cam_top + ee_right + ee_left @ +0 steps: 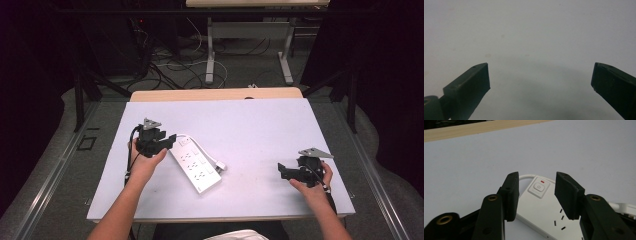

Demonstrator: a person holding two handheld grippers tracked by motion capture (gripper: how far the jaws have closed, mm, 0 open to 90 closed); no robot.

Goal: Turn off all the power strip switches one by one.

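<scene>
Left gripper view has the left claw [537, 195] hovering over the switch end of the white power strip [544, 212], jaws apart on either side of the power button [538, 187] and gripping nothing; I'd say narrow them, then come straight down on the button so the strip doesn't skid. The strip lies slantwise left of centre on the counter [260, 130], well clear of every edge, while the right claw [286, 171] waits spread wide and empty near the right side.

The white power strip [544, 212] carries a power symbol on its square switch button [539, 187], at the strip's end nearest the bench's far edge. No words, brands or numbers are legible anywhere.
</scene>
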